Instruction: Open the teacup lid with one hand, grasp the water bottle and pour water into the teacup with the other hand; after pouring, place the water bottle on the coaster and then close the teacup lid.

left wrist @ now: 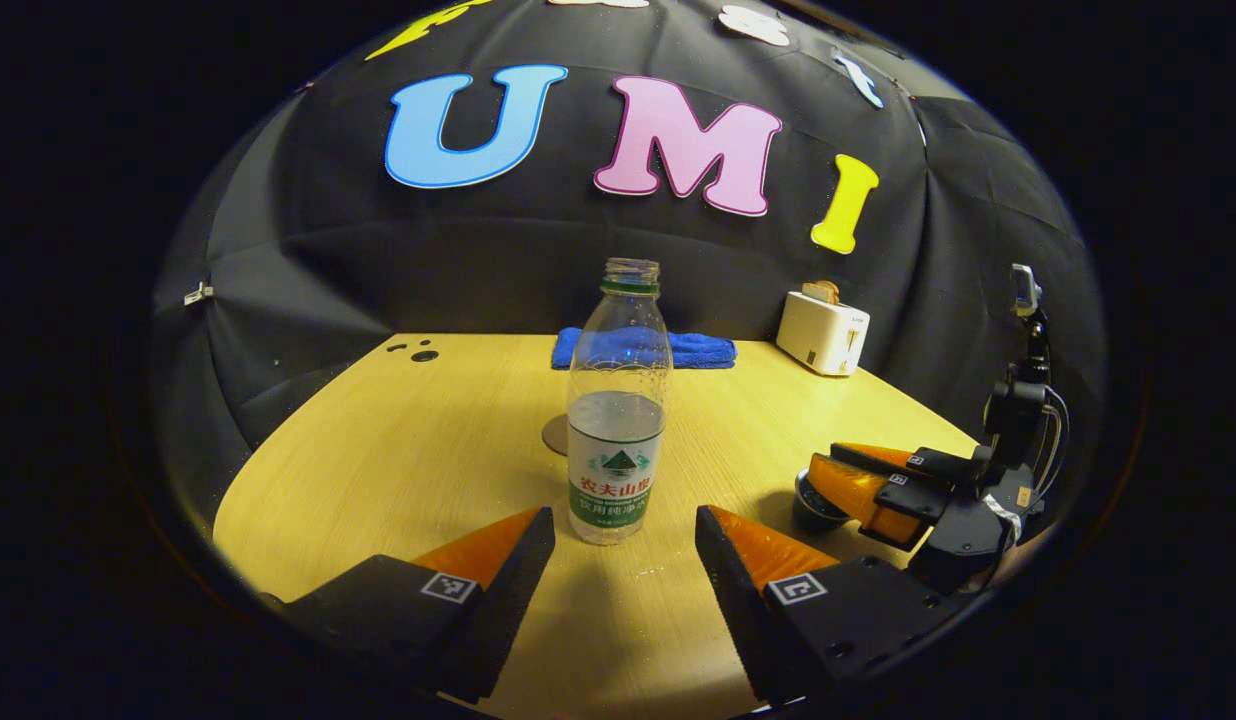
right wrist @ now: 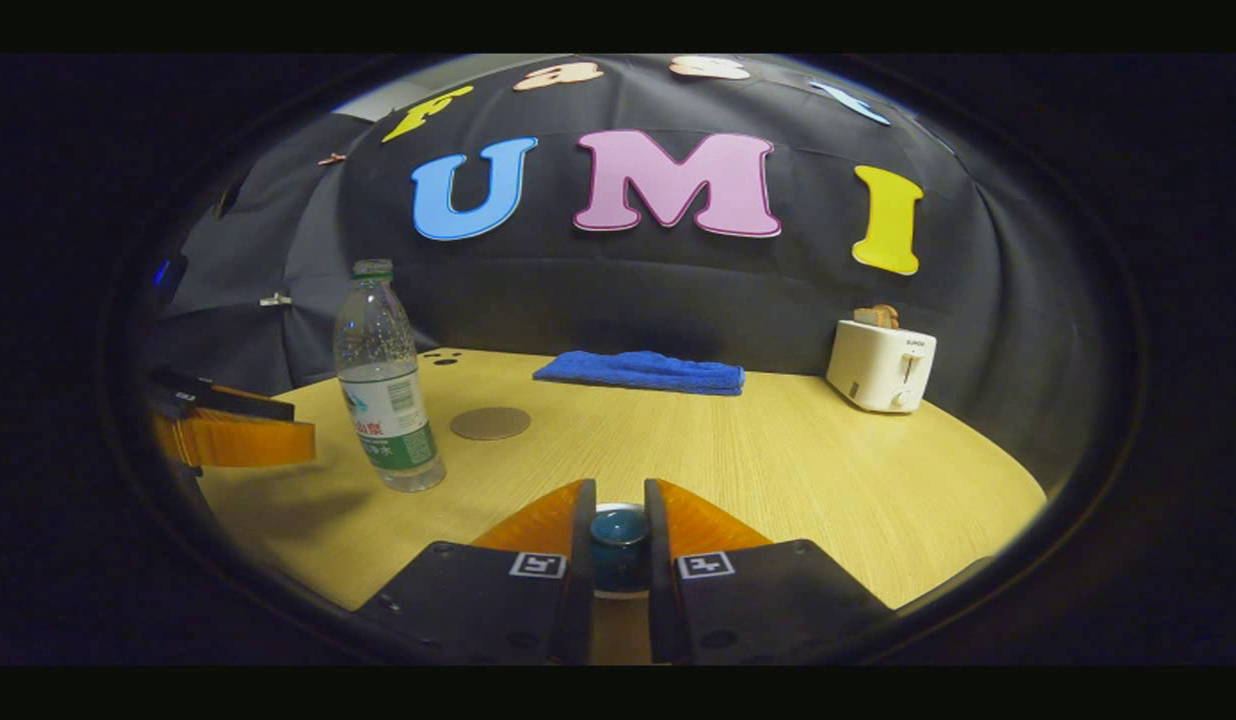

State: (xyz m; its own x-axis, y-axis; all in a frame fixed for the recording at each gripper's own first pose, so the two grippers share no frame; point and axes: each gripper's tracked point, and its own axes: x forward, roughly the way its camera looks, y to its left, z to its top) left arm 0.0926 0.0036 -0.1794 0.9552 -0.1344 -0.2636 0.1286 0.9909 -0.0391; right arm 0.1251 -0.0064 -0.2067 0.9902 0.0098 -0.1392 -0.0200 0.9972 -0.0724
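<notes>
A clear water bottle (left wrist: 616,420) stands uncapped and partly full at mid-table, also seen in the right gripper view (right wrist: 383,390). My left gripper (left wrist: 623,522) is open, its fingertips on either side of the bottle's base without touching it. A round brown coaster (left wrist: 554,436) (right wrist: 490,423) lies just behind the bottle. The small dark teacup (left wrist: 806,508) sits at the right. My right gripper (right wrist: 618,490) (left wrist: 828,464) is shut on the teacup lid (right wrist: 619,530), which sits between both fingers. The left gripper (right wrist: 228,438) shows at the left edge of the right gripper view.
A folded blue towel (left wrist: 643,348) (right wrist: 643,372) lies along the table's far edge. A white toaster (left wrist: 823,332) (right wrist: 881,366) with a slice of bread stands at the back right. The wooden table (right wrist: 798,470) has bare surface between bottle, teacup and toaster.
</notes>
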